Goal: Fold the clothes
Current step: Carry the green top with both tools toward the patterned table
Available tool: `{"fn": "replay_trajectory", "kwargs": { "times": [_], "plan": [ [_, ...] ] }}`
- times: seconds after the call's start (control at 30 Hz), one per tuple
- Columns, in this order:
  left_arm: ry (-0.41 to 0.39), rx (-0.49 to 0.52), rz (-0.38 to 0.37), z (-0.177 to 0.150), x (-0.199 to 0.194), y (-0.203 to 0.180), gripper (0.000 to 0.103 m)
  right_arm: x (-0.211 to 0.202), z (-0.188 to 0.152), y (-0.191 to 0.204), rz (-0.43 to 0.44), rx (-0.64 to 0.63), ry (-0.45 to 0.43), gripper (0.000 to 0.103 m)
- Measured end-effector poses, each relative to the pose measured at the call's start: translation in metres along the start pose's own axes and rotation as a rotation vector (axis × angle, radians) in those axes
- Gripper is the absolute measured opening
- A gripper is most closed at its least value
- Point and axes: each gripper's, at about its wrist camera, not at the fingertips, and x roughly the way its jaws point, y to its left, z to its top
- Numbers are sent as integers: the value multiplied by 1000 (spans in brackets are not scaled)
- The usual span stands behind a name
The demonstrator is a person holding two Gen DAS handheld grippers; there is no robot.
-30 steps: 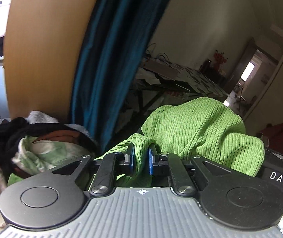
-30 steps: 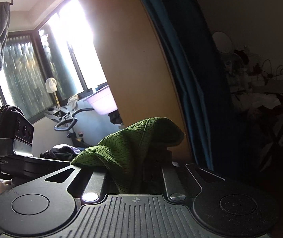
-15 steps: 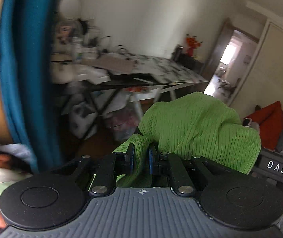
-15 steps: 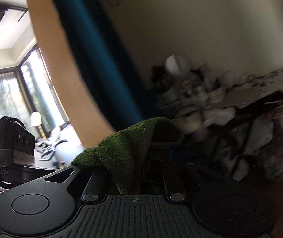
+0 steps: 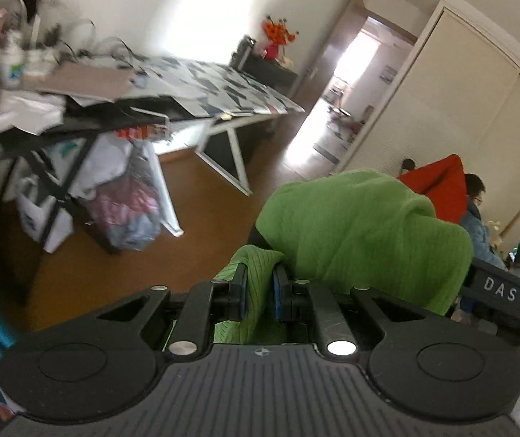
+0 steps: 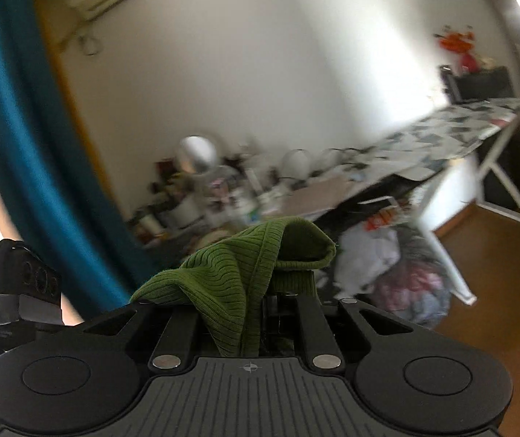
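While both grippers hold it up in the air, the green sweater (image 5: pixel 362 233) bunches at lower centre, clamped by the left gripper (image 5: pixel 259 293) fingers and draped over the right gripper (image 6: pixel 260 313), seemingly pinched there, stretching sideways between them.

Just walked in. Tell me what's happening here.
A person is holding a gripper in each hand, and both are clamped on the same green ribbed garment. The left gripper pinches a fold between its blue pads, with the rest bunched over its right side. The right gripper has cloth draped over it, hiding its fingers. The garment is held up in the air, facing a cluttered table; no fold is laid out yet.
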Motion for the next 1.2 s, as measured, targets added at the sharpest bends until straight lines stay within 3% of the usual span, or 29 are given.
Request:
{"fn": "replay_trajectory", "kwargs": {
  "times": [0.23,0.37,0.53,0.73,0.9,1.1,1.2],
  "plan": [
    [27,47,-221,89,114,35,13,97,72,-75,-133,63,-21,12],
    [-10,99,-281,159,157,46,13,146,129,-104,-160,63,-109,12],
    [-26,145,-334,222,209,51,13,192,172,-142,-216,30,-188,11],
    [-20,189,-366,266,277,41,13,233,214,-214,-231,48,-193,12],
    [-12,204,-325,305,351,22,13,258,254,-300,-176,57,-194,11],
    [-46,103,-271,356,445,-25,13,278,344,-423,-99,21,-130,11],
    [-113,122,-277,378,481,-48,13,281,392,-473,-68,-27,-134,12]
  ]
}}
